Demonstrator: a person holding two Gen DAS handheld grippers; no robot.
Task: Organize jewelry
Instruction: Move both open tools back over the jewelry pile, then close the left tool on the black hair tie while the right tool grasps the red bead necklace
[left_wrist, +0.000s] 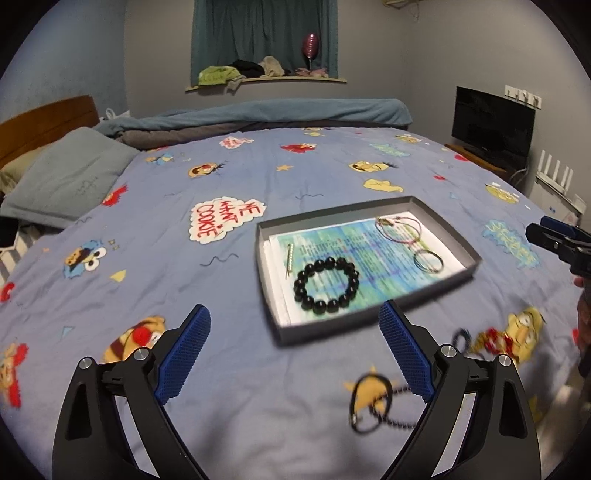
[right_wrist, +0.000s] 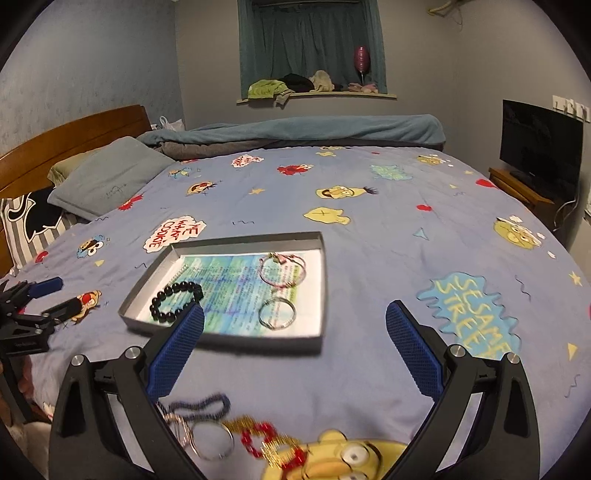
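One black bead bracelet (left_wrist: 326, 286) is seen at the grey tray's (left_wrist: 369, 315) 7 o'clock; both the left gripper (left_wrist: 294, 345) and right gripper (right_wrist: 295, 345) are held released, empty.

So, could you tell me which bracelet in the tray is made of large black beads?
The black bead bracelet near the tray's front edge; the pink cord bracelet and silver bangle are thin loops.
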